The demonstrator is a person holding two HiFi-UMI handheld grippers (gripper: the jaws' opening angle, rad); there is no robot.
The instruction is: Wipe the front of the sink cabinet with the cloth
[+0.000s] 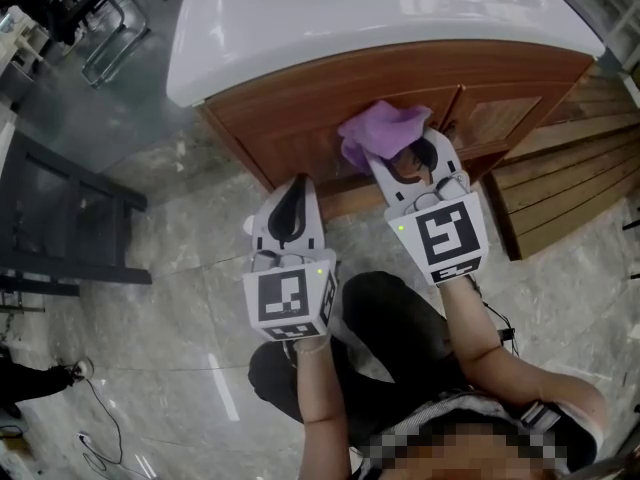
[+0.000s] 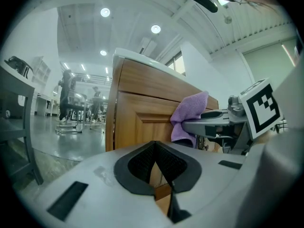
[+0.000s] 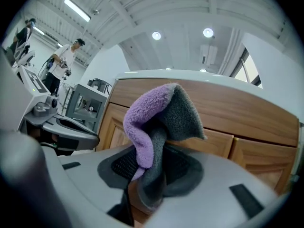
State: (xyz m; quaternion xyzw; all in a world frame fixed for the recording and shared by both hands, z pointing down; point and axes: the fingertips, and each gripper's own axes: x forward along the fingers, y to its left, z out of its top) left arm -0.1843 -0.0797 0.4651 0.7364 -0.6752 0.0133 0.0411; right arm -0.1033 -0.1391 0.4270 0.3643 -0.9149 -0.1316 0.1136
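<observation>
left gripper (image 1: 295,186) sits low, just short of the cabinet (image 1: 300,98), jaws closed on nothing, probably keeping clear. right gripper (image 1: 410,154) pinches the cloth (image 1: 385,128) tight: bunched purple-and-grey fleece, held at the smooth panelled wood front under the glossy white top (image 1: 380,8), seemingly to wipe.

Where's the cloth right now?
Head view, right of centre: the purple cloth is clamped in the right gripper, at the wooden cabinet front below the white countertop.

Even, bright light from ceiling lamps (image 2: 156,29); fisheye edges curve and darken.
</observation>
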